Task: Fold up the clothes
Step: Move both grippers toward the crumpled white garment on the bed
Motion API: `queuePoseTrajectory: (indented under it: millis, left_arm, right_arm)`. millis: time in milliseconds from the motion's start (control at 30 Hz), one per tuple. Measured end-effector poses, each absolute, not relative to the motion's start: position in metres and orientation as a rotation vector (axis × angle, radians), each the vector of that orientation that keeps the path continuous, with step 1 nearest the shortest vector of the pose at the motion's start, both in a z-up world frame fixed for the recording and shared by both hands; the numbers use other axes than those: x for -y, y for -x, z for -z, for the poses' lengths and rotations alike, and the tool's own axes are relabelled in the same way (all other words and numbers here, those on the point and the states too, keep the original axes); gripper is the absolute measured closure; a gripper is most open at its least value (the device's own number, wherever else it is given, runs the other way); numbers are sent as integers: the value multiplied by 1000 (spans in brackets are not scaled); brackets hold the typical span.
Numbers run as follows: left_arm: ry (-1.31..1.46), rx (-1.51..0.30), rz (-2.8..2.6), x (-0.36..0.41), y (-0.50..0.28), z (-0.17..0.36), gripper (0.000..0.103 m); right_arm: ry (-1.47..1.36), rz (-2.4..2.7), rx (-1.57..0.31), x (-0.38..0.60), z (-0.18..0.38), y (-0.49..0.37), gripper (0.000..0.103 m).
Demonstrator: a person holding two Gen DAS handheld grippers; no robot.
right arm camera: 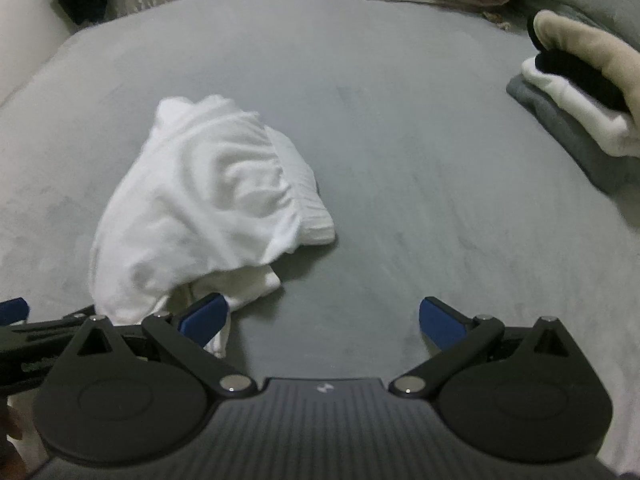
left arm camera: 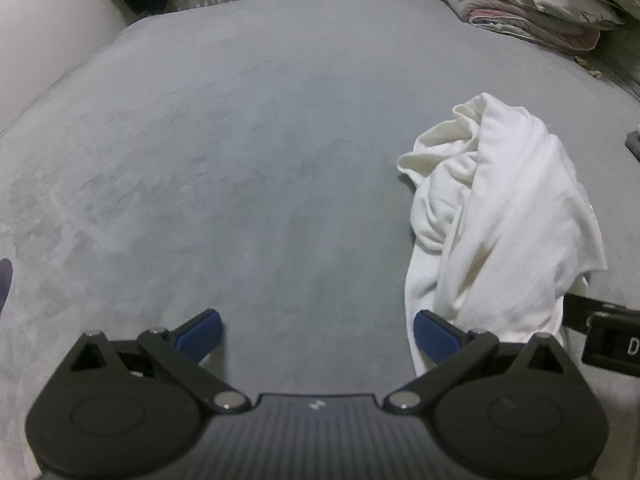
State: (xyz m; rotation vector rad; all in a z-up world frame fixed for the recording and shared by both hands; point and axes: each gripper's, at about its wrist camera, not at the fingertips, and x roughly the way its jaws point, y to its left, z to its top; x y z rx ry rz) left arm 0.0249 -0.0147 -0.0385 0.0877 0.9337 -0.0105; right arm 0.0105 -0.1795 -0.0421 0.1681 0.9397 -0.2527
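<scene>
Left wrist view: the left claw (left arm camera: 318,334) is spread wide, its two blue-padded fingers far apart and empty, hovering low over a grey bed (left arm camera: 248,140). Its right blue pad (left arm camera: 434,336) sits just beside the near edge of a crumpled white garment (left arm camera: 500,216), which lies in a heap on the bed to the right of this claw; whether pad and cloth touch cannot be told. Far back at the right, a stack of folded bedding (left arm camera: 532,12) rests at the bed's edge.

Right wrist view: the right claw (right arm camera: 324,320) is likewise released, fingers wide apart, holding nothing. Its left blue pad (right arm camera: 204,316) lies against or just over the garment's near hem; the heap (right arm camera: 208,200) spreads ahead and to the left. At the far right a pile of folded clothes (right arm camera: 568,120), grey beneath white, rests on the bed, with a beige and black item (right arm camera: 580,56) on top.
</scene>
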Motion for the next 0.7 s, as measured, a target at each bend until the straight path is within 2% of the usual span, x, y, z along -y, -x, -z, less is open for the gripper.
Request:
queuePoseTrajectory:
  millis: [400, 700]
  left_arm:
    - [-101, -907, 36, 13, -15, 44, 0]
    - [-106, -890, 89, 16, -10, 34, 0]
  right_arm:
    - [-100, 220, -929, 177, 52, -6, 0]
    - [-53, 168, -820, 174, 56, 8, 0]
